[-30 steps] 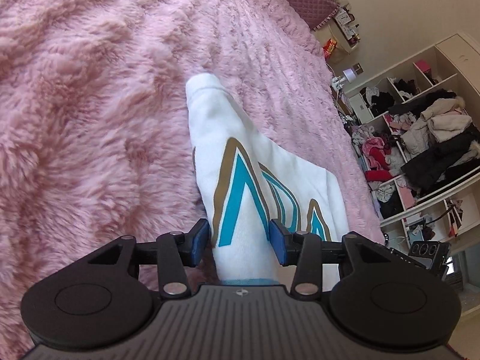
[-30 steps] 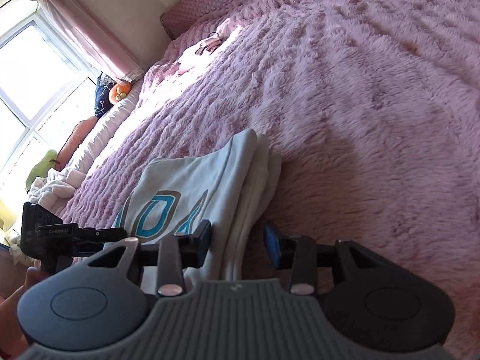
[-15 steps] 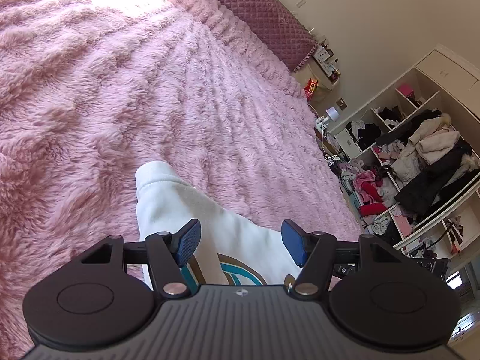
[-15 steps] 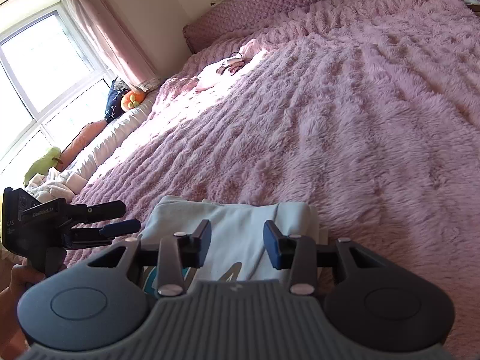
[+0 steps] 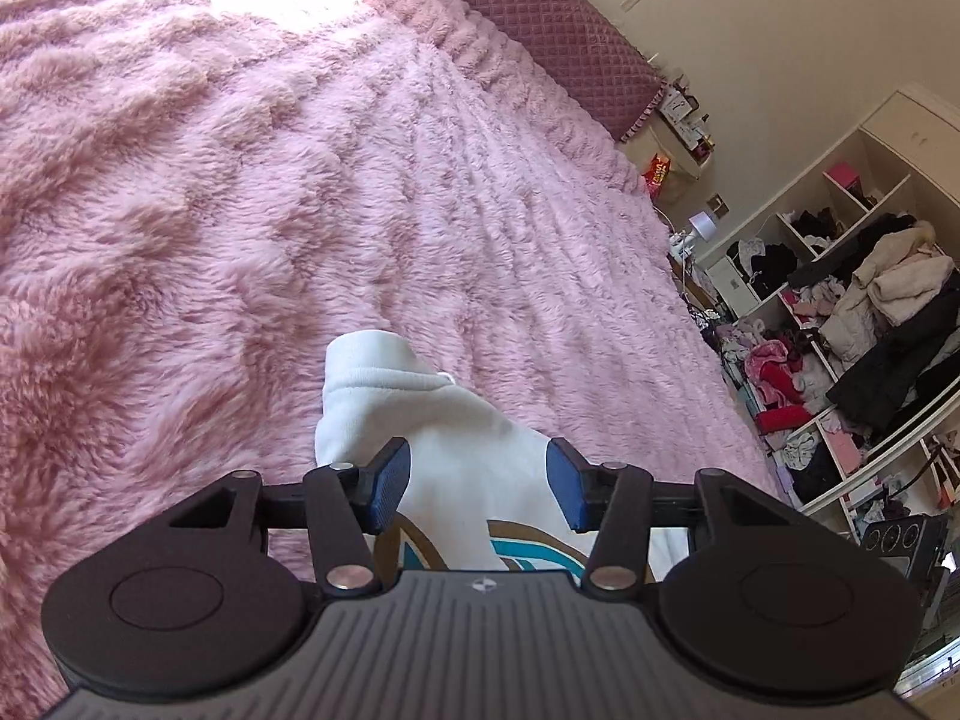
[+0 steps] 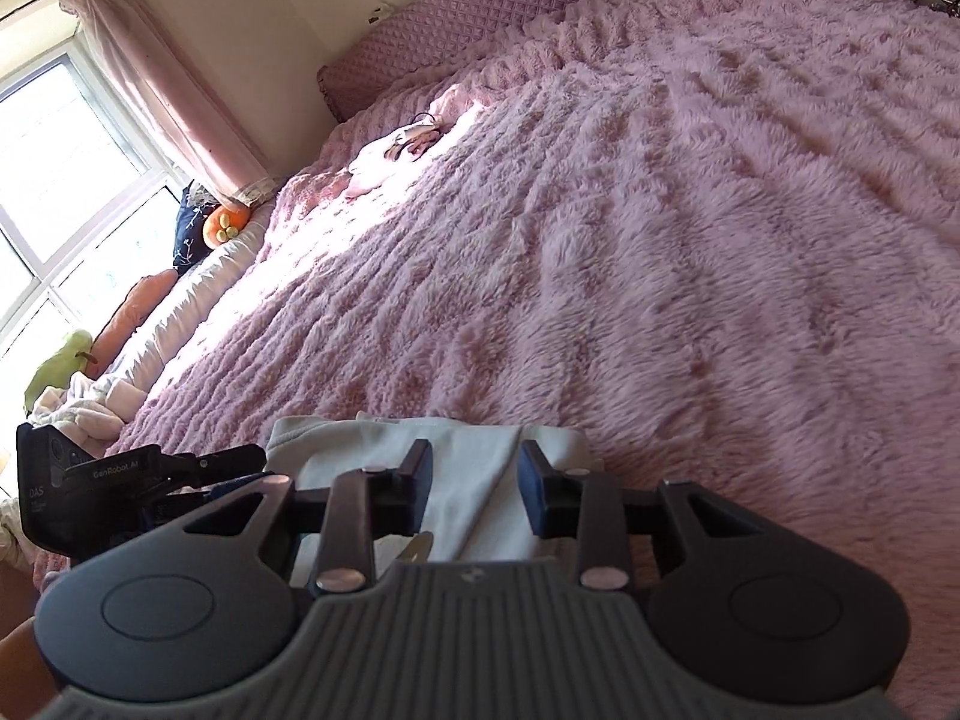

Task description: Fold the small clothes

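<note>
Now the folded white cotton garment with a teal and gold print [image 5: 444,438] lies on the shaggy pink plush bedspread [image 5: 210,192], close to the bed's near edge, its far end turned over into a thick rounded fold with a ribbed hem. Over it hangs the left claw [image 5: 477,483], its blue-padded fingers [image 5: 389,480] spread wide with the white cloth showing in the gap between them; neither pad pinches the fabric, and whether they brush it cannot be told. From the right wrist view the same garment [image 6: 468,456] shows as pale stacked layers with a straight far edge, and the right claw [image 6: 474,489] sits above it with its dark fingers [image 6: 420,480] likewise parted and gripping nothing. The left claw's black body [image 6: 138,474] appears at that view's left side, just beside the garment's left end. A quilted mauve headboard [image 6: 522,6] runs along the far edge of the bed, with a small pale bundle of cloth [image 6: 396,150] lying in the sunlit patch near it. Beyond the bed's right side stands a cream open shelving unit stuffed with heaped clothes [image 5: 852,324]; on the other side a window with a pink curtain [image 6: 162,90] lets in daylight.
</note>
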Motion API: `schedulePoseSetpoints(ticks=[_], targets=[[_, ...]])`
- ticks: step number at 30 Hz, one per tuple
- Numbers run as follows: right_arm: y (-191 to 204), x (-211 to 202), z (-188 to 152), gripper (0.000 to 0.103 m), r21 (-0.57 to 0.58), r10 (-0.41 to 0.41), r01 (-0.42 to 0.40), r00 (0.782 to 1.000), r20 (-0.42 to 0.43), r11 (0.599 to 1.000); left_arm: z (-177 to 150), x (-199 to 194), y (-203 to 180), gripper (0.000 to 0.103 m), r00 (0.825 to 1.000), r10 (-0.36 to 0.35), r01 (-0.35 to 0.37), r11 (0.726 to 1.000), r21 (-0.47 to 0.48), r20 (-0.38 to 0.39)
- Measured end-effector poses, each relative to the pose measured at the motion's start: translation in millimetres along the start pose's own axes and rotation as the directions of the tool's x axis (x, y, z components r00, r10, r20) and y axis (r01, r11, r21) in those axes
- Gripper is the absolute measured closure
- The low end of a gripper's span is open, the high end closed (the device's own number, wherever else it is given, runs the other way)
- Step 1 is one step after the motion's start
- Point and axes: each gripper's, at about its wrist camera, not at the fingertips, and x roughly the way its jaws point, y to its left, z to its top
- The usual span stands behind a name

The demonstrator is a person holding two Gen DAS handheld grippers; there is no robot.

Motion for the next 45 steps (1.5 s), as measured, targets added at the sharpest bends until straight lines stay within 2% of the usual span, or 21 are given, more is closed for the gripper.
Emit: schedulePoseSetpoints(ticks=[2,3,6,10,12,14,19,21,27,34,36,38,39,43,45], targets=[[13,-23,-4,0.075,0.013,0.037,-0.037,0.999,-0.005,0.999,-7,-23,-22,0.044,1.0,0.029,-0.03,0.998,0.056,0.008],[20,-36,-9,0.075,0.008,0.052,-0.052,0.999,-0.009,0.999,-14,-36,-33,0.039,0.999,0.035,-0.036,0.997,0.074,0.013],[45,-66,-30,0.074,-0.06,0.042,-0.044,0.999,-0.026,0.997,-43,-69,-59,0.033,0.999,0.045,-0.046,0.994,0.1,0.011],[72,-108,-76,0.068,-0.125,0.02,-0.022,1.0,-0.014,0.992,-90,-102,-88,0.032,0.99,0.12,-0.13,0.976,0.173,0.071],[77,-124,-100,0.068,-0.134,-0.004,0.003,1.0,-0.005,0.991,-113,-112,-90,0.032,0.99,0.113,-0.124,0.983,0.137,0.084],[77,-133,-118,0.068,-0.127,-0.024,0.022,1.0,-0.011,0.992,-132,-114,-85,0.032,0.993,0.098,-0.103,0.993,0.063,0.07],[71,-136,-154,0.068,-0.161,-0.107,0.098,0.993,-0.045,0.982,-160,-114,-68,0.032,0.992,0.114,-0.11,0.992,-0.066,0.06],[65,-136,-159,0.068,-0.151,-0.118,0.108,0.991,-0.056,0.983,-166,-114,-65,0.032,0.991,0.117,-0.112,0.992,-0.063,0.069],[43,-125,-166,0.069,-0.09,-0.128,0.12,0.988,-0.088,0.989,-178,-99,-57,0.033,0.989,0.149,-0.149,0.989,-0.01,0.02],[54,-124,-166,0.067,-0.108,-0.156,0.146,0.984,-0.091,0.983,-179,-107,-73,0.033,0.982,0.19,-0.191,0.982,0.004,0.018],[60,-130,-163,0.062,-0.108,-0.168,0.159,0.982,-0.084,0.981,-176,-114,-85,0.031,0.971,0.239,-0.239,0.971,0.02,0.006],[74,-140,-161,0.048,-0.14,-0.223,0.212,0.972,-0.071,0.967,-173,-120,-101,0.029,0.947,0.321,-0.32,0.946,0.049,-0.016],[82,-144,-160,0.046,-0.169,-0.256,0.243,0.965,-0.06,0.955,-174,-124,-110,0.029,0.934,0.357,-0.355,0.933,0.065,-0.02],[124,-167,-164,0.026,-0.32,-0.403,0.39,0.915,0.027,0.863,-179,-141,-141,0.02,0.902,0.431,-0.427,0.896,0.117,-0.003],[138,-178,-168,0.021,-0.346,-0.422,0.411,0.905,0.046,0.844,-183,-149,-154,0.019,0.887,0.462,-0.459,0.878,0.134,0.009]])
